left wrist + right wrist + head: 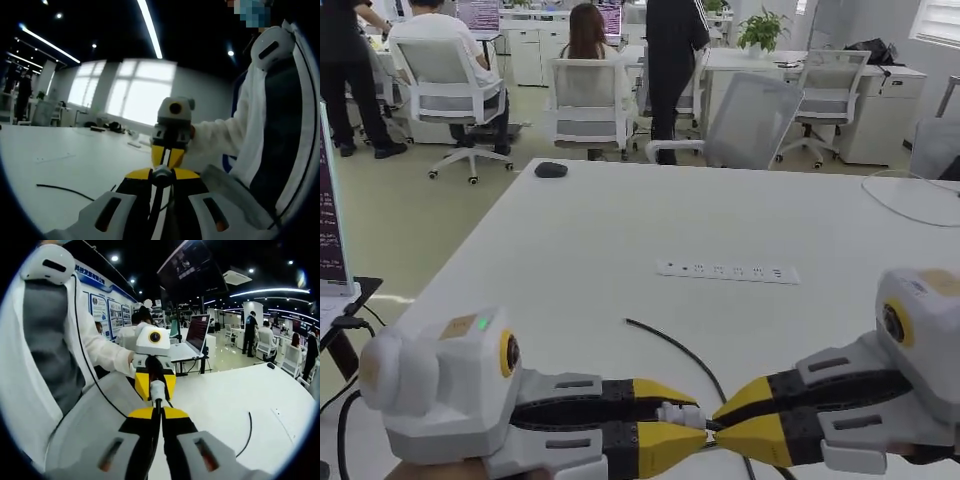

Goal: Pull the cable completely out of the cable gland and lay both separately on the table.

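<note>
Left tongs (692, 424) are clamped on the white cable gland (678, 412), tip to tip with the right tongs (725, 424), which pinch the black cable (670, 345) just beside the gland. The cable's slack curves away over the tabletop (620, 230) beyond both tips. To pull well, brace the gland, draw the right tongs straight back along the gland's axis, and regrip close to the gland if the pinch slips, never bending the cable sideways.
</note>
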{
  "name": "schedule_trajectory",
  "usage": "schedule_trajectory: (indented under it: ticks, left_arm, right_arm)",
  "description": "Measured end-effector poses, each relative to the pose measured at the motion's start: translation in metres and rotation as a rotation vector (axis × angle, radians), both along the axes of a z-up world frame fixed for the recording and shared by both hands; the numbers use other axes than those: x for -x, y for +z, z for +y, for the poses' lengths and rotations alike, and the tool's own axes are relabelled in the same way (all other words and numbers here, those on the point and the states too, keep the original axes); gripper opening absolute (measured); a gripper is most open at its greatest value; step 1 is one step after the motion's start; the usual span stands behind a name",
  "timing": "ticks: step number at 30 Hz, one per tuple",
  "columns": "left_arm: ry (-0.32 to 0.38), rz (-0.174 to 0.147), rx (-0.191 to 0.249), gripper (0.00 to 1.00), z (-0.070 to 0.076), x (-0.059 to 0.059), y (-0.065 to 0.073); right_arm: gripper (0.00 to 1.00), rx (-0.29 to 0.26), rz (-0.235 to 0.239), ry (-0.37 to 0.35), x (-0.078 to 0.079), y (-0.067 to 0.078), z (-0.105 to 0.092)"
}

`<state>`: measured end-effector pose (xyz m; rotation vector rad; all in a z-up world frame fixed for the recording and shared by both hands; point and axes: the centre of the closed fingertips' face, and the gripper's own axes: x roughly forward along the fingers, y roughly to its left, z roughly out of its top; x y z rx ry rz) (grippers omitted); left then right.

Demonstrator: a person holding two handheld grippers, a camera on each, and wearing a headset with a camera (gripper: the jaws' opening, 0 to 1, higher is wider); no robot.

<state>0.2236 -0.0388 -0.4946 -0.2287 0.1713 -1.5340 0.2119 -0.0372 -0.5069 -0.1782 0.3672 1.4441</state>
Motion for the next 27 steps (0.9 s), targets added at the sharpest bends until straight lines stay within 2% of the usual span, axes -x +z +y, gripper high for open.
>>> schedule_trajectory:
  ticks: [4,9,12,13,19,27]
  left_arm:
    - [0.007,-0.014,-0.011,0.16,0.000,-0.002,0.000]
    - [0.037,0.000,0.015,0.16,0.012,-0.007,0.005]
    - [0.056,0.003,0.019,0.16,0.017,-0.011,0.007]
    - [0.059,0.006,0.022,0.16,0.019,-0.011,0.007]
    - [0.061,-0.005,0.009,0.16,0.019,-0.010,0.007]
    - [0.066,0.000,0.014,0.16,0.019,-0.009,0.009]
  right_arm:
    - [0.03,0.014,0.011,-0.012,-0.002,-0.004,-0.004]
    - [0.03,0.034,0.017,-0.040,-0.004,-0.007,-0.015]
    - [0.03,0.095,-0.006,-0.061,-0.008,-0.018,-0.026]
    - [0.03,0.097,-0.008,-0.064,-0.009,-0.019,-0.028]
    - [0.03,0.121,-0.007,-0.067,-0.008,-0.028,-0.036]
    - [0.03,0.141,-0.009,-0.091,-0.012,-0.034,-0.052]
